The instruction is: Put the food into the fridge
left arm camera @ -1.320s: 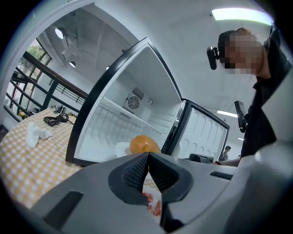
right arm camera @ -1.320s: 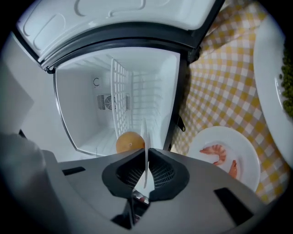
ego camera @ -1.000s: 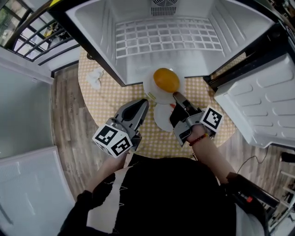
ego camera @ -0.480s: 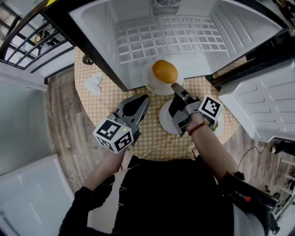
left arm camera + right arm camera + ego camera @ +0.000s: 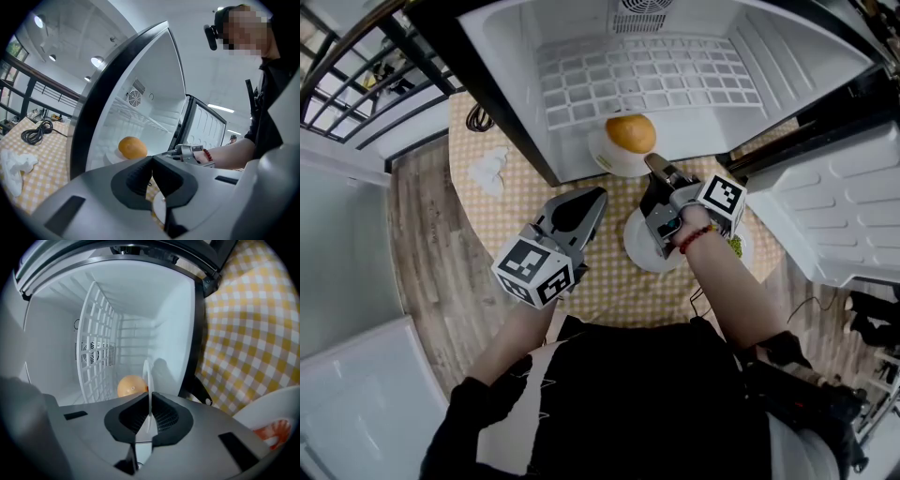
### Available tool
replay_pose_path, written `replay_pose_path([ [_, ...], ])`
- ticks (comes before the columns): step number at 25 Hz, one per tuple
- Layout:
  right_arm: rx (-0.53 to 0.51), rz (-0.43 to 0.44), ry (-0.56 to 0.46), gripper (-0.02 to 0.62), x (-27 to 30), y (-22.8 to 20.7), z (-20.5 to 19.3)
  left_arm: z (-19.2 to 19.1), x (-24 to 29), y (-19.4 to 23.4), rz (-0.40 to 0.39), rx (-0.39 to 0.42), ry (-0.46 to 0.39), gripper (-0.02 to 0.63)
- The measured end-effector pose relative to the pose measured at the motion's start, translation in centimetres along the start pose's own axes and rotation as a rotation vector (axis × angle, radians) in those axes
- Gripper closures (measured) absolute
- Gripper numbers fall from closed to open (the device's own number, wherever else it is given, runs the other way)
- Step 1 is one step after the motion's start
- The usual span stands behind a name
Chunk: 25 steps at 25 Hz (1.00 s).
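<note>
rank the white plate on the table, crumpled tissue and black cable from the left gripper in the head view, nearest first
From the left gripper:
1. white plate, just right of its tips.
2. crumpled tissue, off to the left.
3. black cable, beyond the tissue, far left beside the fridge.

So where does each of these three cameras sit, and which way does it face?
Head view: on the person's head, looking steeply down at the fridge and table; both forearms, the left gripper and right gripper show.
Left gripper view: on the left gripper, looking along its closed jaws into the fridge; the person's right forearm and torso show.
Right gripper view: on the right gripper, looking into the fridge along jaws clamped on the plate rim; no body shows.
Shared: all three show the orange inside the fridge.
</note>
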State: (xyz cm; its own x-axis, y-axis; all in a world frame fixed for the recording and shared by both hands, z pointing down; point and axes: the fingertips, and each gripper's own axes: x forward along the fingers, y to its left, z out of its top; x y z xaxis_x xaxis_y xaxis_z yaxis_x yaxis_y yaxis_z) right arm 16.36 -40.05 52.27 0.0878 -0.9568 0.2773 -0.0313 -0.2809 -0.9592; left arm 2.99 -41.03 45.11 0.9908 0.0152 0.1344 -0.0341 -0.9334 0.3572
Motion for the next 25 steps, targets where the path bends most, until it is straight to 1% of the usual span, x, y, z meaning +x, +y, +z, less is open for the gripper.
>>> replay_pose_path([
  [4,-0.001,0.012,0.016,0.574,1.4,0.4,0.2,0.4,-0.7,0.0,0.011,-0.005,-0.023,0.592],
  [9,-0.041,-0.035,0.040,0.572,2.6,0.4,0.6,0.2,-0.7,0.0,0.020,-0.015,-0.029,0.592],
  [15,-0.072,-0.052,0.054,0.572,3.9,0.8,1.1,0.5,-1.5,0.1,0.033,-0.024,-0.055,0.592],
  [21,-0.175,-0.104,0.084,0.574,5.3,0.8,1.3,0.5,-1.8,-0.3,0.037,-0.020,-0.071,0.592],
  [25,-0.255,-0.121,0.109,0.574,6.2,1.3,1.3,0.3,-2.3,-0.1,0.049,-0.025,-0.071,0.592],
])
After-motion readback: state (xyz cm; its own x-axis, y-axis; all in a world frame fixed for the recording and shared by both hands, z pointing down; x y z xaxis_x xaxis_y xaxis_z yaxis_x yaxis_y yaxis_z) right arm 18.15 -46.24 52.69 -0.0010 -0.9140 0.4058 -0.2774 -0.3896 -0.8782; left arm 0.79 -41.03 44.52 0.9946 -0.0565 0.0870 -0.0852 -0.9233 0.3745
